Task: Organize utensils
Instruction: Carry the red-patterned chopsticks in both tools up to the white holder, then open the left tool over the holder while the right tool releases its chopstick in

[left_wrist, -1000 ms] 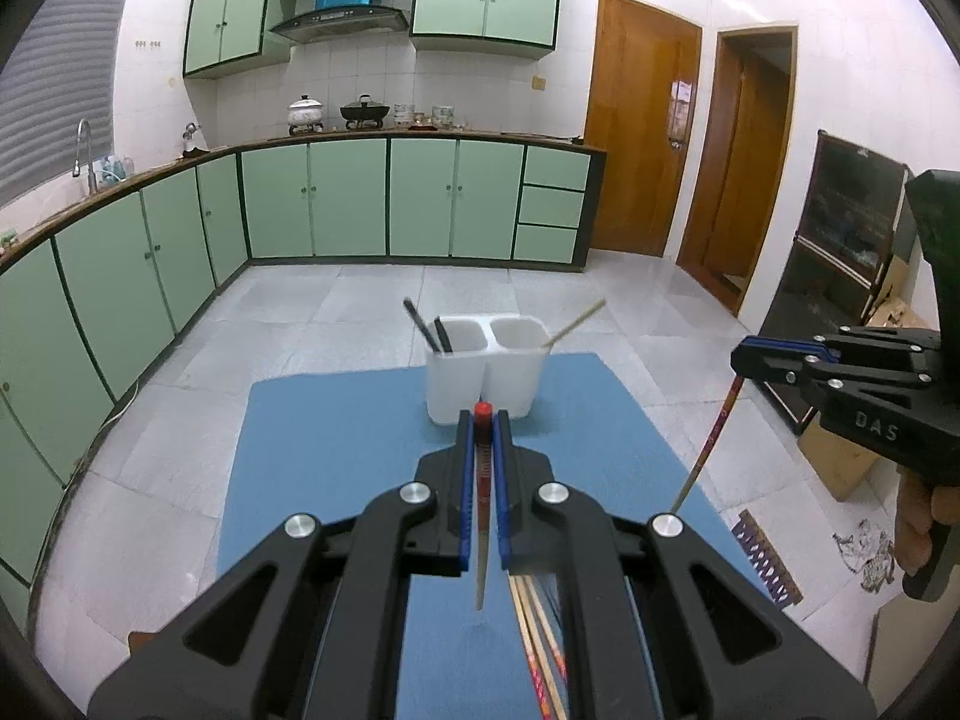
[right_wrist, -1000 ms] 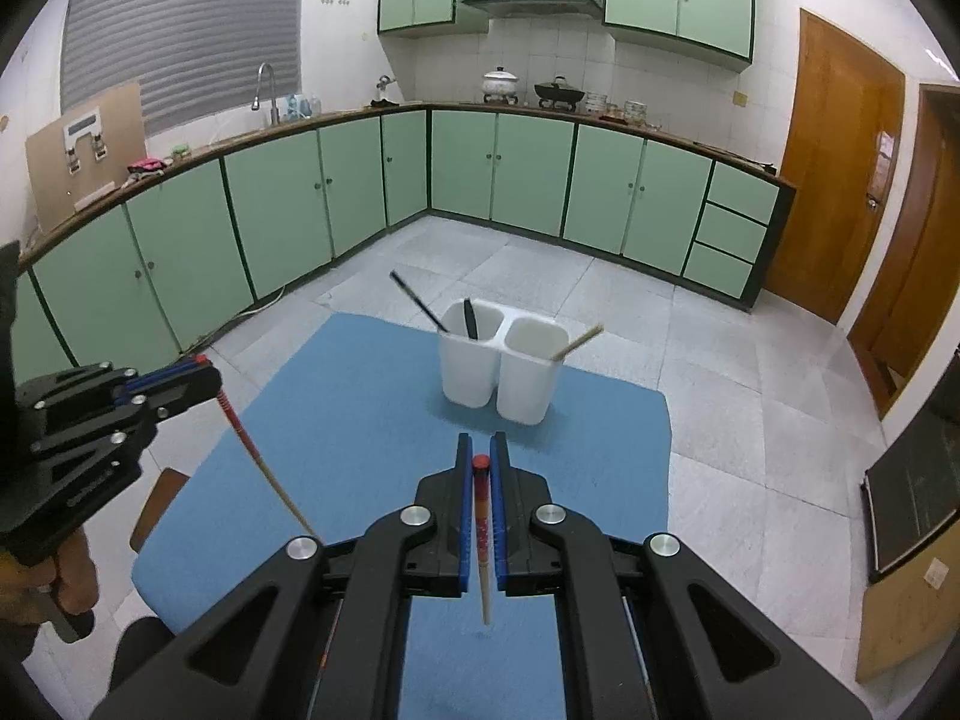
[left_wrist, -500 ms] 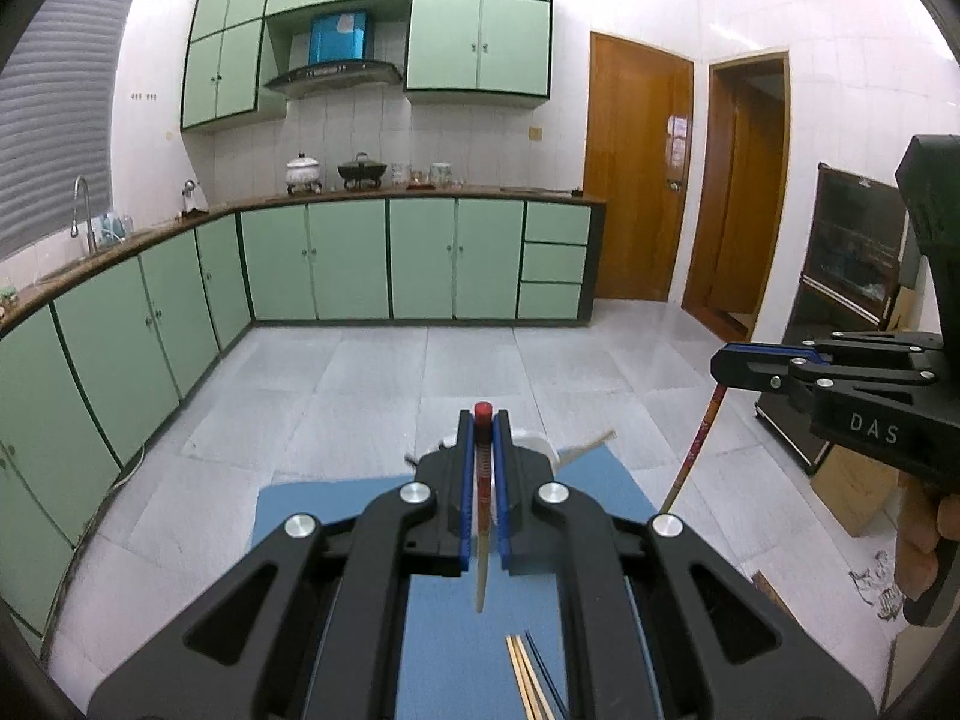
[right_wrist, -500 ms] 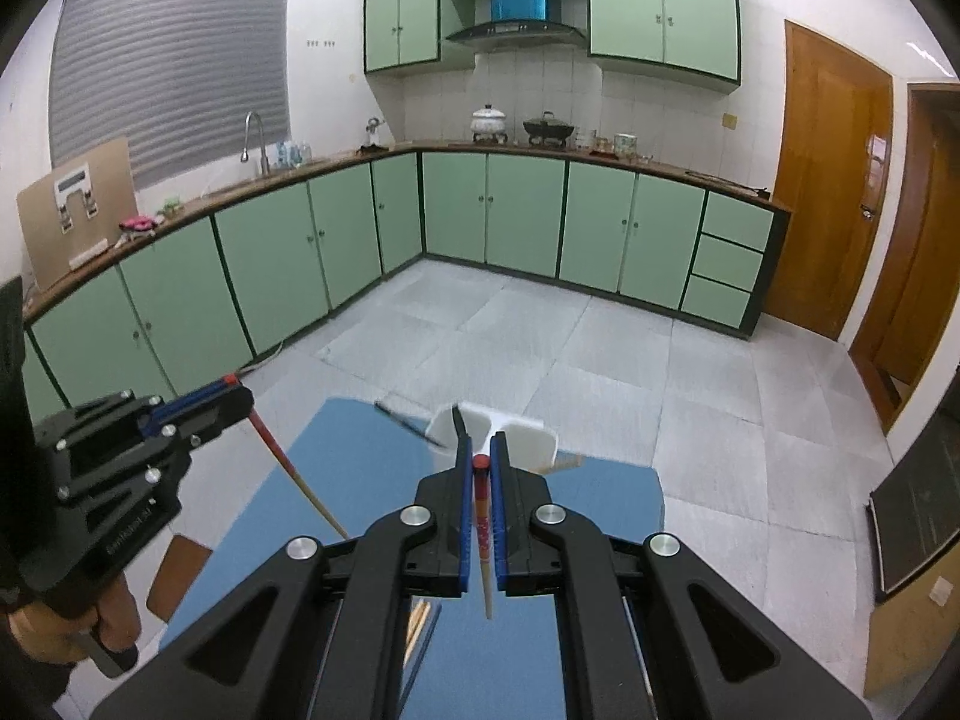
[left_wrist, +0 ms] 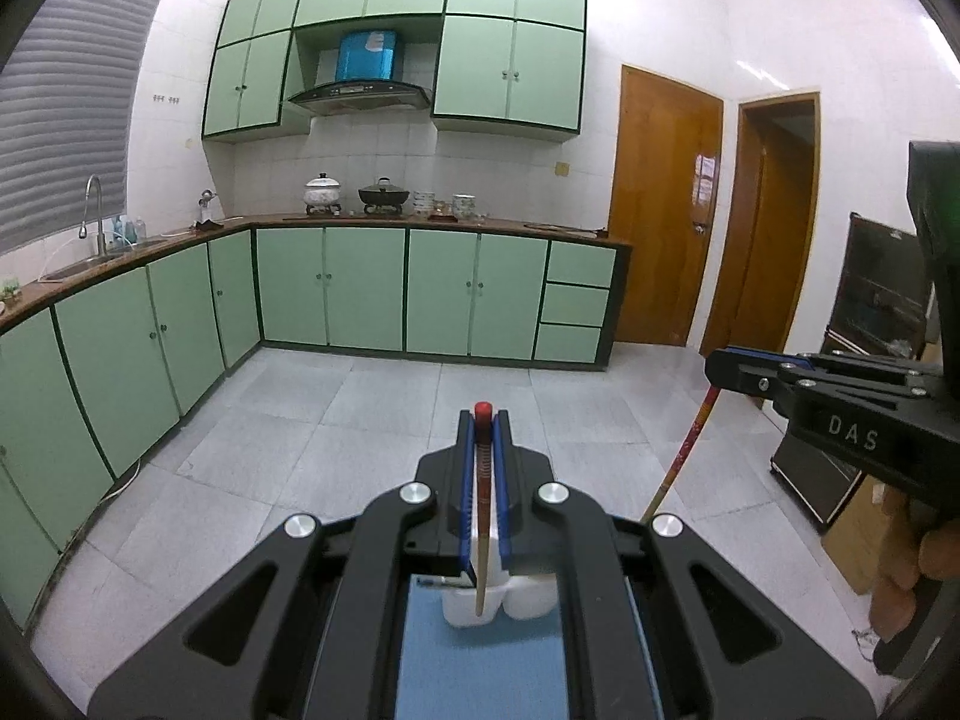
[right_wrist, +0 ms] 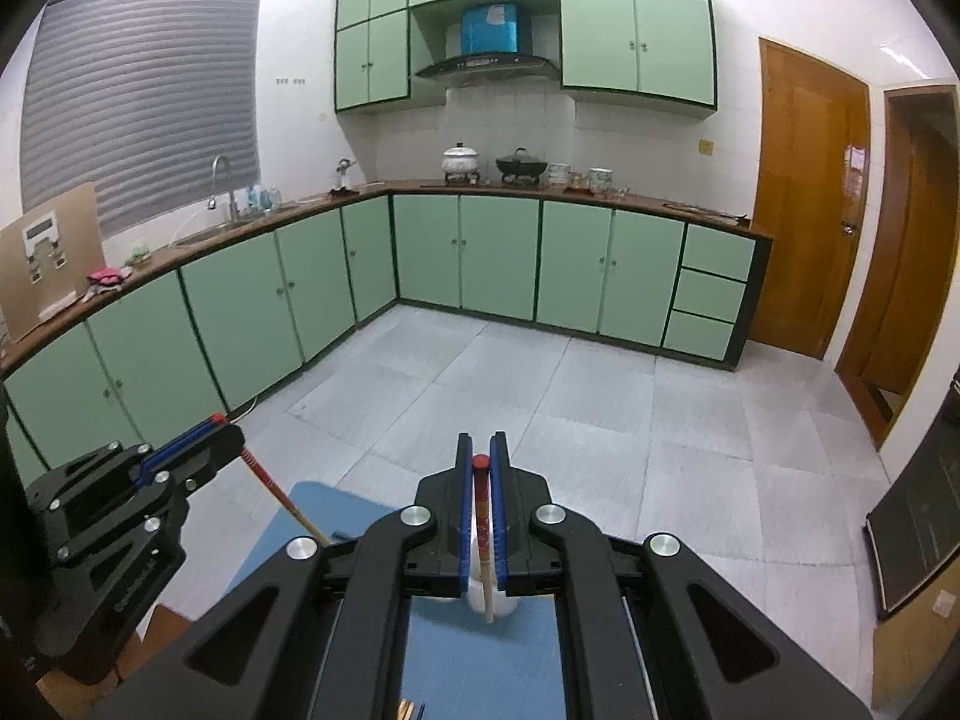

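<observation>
My left gripper [left_wrist: 483,420] is shut on a red-topped wooden chopstick [left_wrist: 481,540] that hangs down between its blue pads. The right gripper [right_wrist: 482,447] is shut on a matching chopstick [right_wrist: 483,546]. Both are raised above the blue mat [left_wrist: 480,672]. The white two-cell holder [left_wrist: 531,597] shows only as a sliver behind the fingers, also low in the right wrist view as the holder [right_wrist: 474,597]. Each view catches the other tool: the right gripper [left_wrist: 735,369] with its chopstick [left_wrist: 684,456], and the left gripper [right_wrist: 219,441] with its chopstick [right_wrist: 273,486].
More loose chopsticks [right_wrist: 411,711] lie on the mat's near edge. Green cabinets [left_wrist: 372,294] line the back and left. Wooden doors [left_wrist: 666,204] and a dark cabinet [left_wrist: 882,288] stand to the right. A hand [left_wrist: 924,552] grips the right tool. Grey tile floor lies beyond the mat.
Both grippers have risen and tipped upward, each still holding its chopstick. The white holder and blue mat have slid down in both views and are now mostly hidden behind the fingers.
</observation>
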Available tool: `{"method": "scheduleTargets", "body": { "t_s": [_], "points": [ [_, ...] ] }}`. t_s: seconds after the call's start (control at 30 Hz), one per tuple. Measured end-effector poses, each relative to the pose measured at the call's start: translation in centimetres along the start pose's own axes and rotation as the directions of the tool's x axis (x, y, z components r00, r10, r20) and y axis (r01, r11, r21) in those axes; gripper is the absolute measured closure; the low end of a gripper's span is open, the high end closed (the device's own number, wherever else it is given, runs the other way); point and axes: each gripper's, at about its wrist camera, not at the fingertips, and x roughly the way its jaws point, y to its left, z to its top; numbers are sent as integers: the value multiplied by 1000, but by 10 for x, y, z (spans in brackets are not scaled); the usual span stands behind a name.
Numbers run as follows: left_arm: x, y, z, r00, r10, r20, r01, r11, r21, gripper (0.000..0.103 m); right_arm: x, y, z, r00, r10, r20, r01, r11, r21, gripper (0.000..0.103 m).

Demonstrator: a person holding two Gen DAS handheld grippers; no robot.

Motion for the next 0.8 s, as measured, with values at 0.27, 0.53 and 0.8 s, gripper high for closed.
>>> {"method": "scheduleTargets", "body": {
  "t_s": [0.27,0.53,0.8],
  "points": [
    [61,2,-2,1000,17,9,-17,1000,-2,98,73,-18,-13,999,-21,-25,21,1000,18,98],
    [114,8,-43,997,31,-72,-32,999,-14,98,128,-38,-46,995,-3,-103,8,999,49,97],
    [110,11,-47,995,44,-91,-45,999,0,97,122,-46,-48,995,-15,-94,21,998,57,85]
  ]
}}
